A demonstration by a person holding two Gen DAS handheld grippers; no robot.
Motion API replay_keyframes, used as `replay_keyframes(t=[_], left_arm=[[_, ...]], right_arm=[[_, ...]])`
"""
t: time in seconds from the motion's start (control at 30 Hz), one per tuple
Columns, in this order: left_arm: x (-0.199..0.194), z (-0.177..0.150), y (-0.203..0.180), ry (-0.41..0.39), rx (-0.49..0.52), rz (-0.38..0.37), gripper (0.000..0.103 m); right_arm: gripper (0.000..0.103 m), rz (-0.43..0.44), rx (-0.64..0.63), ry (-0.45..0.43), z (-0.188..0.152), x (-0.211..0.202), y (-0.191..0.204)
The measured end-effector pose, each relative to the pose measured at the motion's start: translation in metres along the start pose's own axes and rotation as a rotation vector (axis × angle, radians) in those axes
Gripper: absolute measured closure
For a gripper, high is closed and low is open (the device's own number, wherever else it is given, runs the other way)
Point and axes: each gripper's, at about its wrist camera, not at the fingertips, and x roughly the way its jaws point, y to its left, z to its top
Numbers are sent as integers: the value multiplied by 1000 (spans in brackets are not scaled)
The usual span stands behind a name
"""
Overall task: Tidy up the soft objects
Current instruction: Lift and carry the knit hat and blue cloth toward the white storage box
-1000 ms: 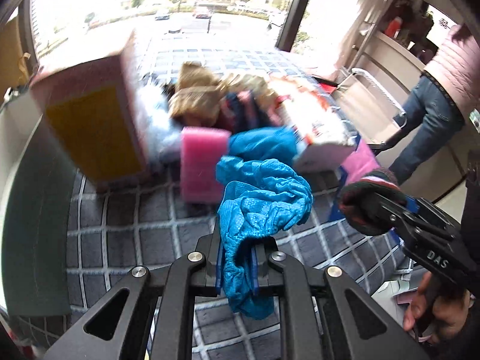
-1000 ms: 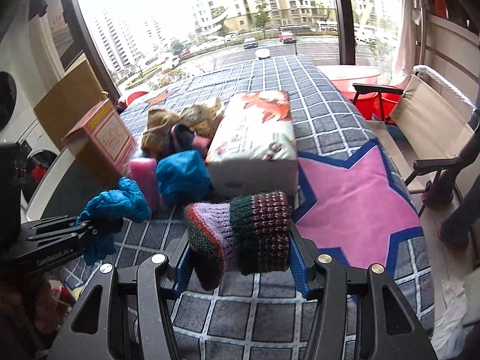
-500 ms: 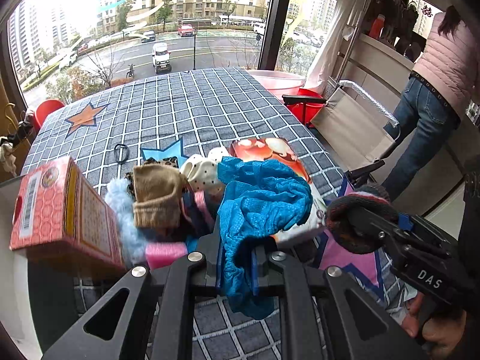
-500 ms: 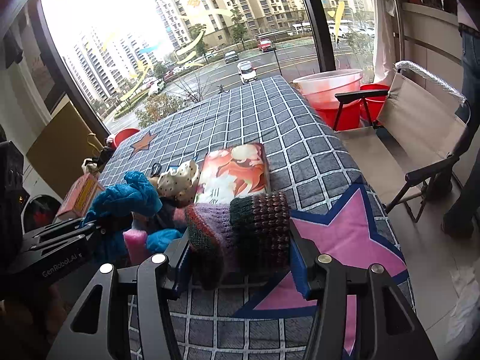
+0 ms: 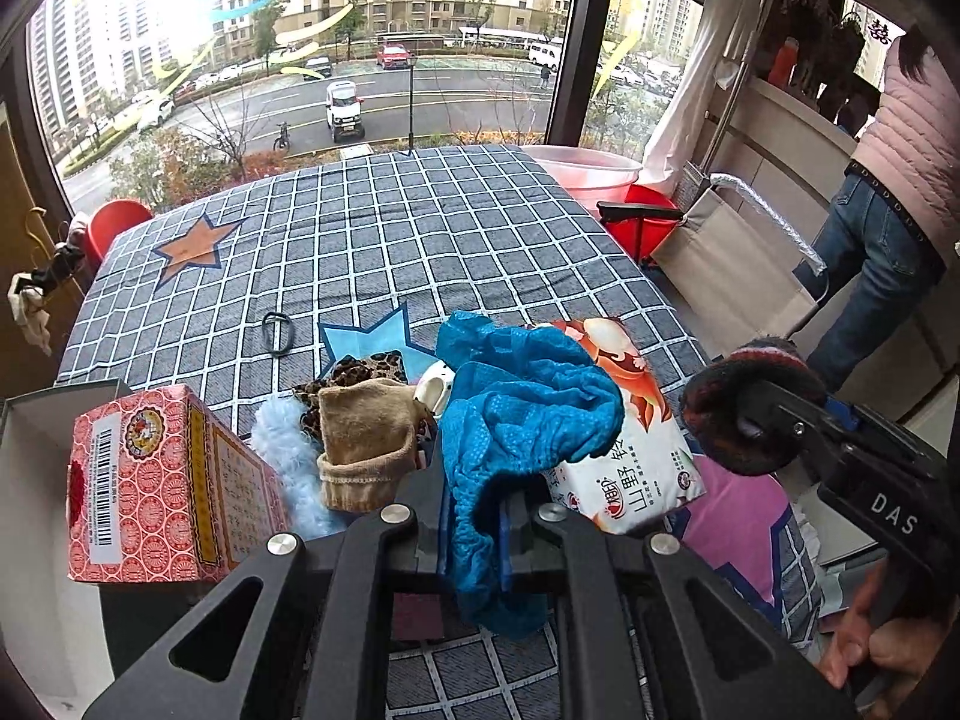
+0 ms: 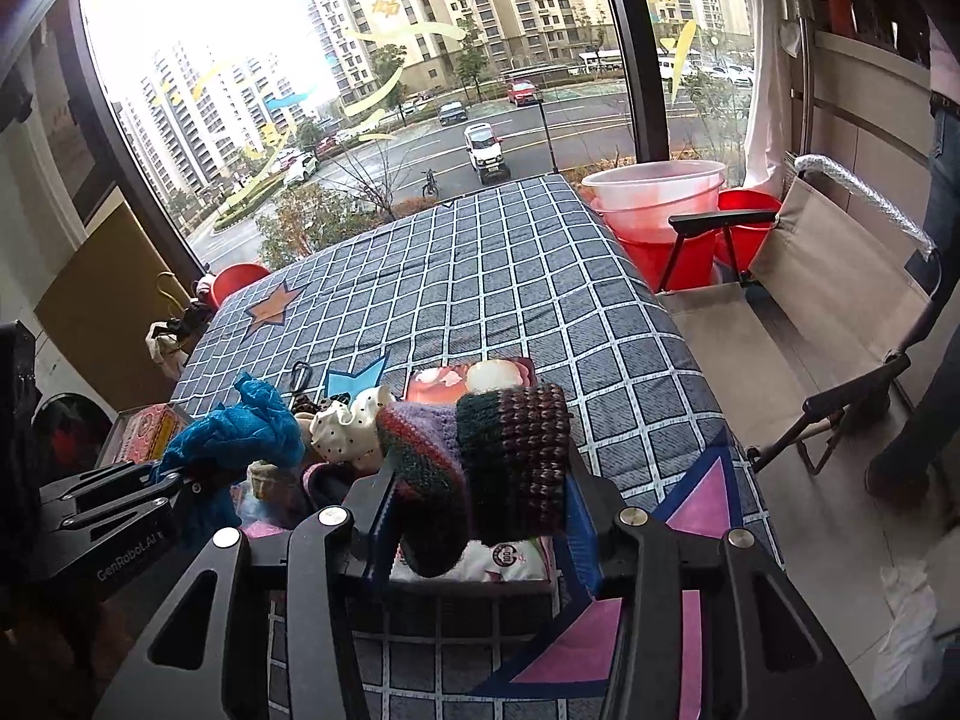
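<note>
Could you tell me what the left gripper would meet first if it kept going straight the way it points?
Probably the white printed soft pack lying just beyond the left gripper, which is shut on a blue textured cloth; depth is unclear.

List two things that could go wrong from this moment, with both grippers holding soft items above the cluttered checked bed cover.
1. The crumpled blue mesh cloth is pinched by one edge in the left gripper; its hanging bulk might slip out or snag the tan sock below.
2. The right gripper, whose fingers have just been closing, squeezes the striped knitted wool piece with a loose fold dangling underneath, which could catch on the white tissue pack.
</note>
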Motion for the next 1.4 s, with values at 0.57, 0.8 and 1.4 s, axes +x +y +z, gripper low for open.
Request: replay_keyframes(t=[0.57,0.8,1.4], left_arm=[[-19,21,48,-3,-110,47,91],[-38,3,85,-20,-149,86,91],[-70,-17,179,-20,-270,126,91]], right_arm=[[55,30,-41,60,28,7,36],[55,95,-67,21,21,-4,76],[55,183,-155,50,15,33,170]])
